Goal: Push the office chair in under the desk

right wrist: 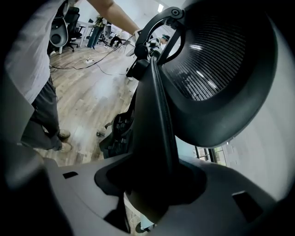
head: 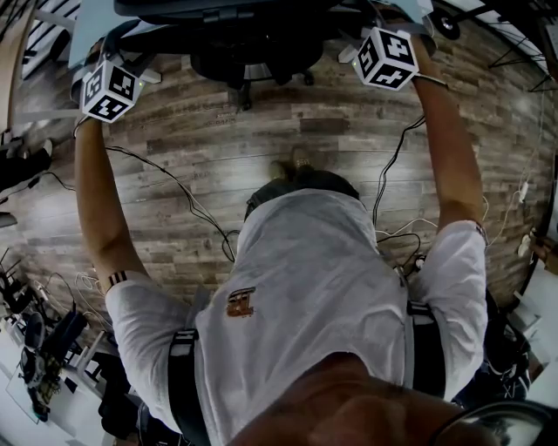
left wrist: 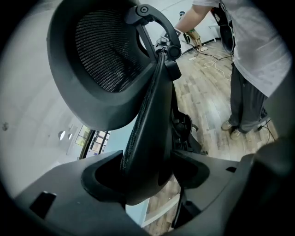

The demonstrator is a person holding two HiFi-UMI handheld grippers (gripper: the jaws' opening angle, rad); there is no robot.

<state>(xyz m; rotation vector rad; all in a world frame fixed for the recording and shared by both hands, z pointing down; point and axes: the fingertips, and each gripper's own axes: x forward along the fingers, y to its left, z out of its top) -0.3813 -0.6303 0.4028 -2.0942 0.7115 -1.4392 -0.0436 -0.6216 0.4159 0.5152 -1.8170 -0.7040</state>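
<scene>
— Straddling what, and gripping how?
— Left gripper [left wrist: 147,179] and right gripper [right wrist: 154,189]: jaws apart, unclamped, each astride one side edge of the backrest [left wrist: 147,129].
— Location of the office chair [head: 253,52]?
— Directly ahead of both tools, at the desk [head: 87,26].
— Handling?
— Probably heavy yet free-rolling on casters; mesh yielding, rim stiff. Best pushed at that rim.
— Count?
— One chair, one headrest [left wrist: 101,60], one desk, two grippers.

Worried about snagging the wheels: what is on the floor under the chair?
Under the chair, only its own wheels on bare wood floor show. The cables lie nearer the person's feet. The far side is covered by the chair and desk.
</scene>
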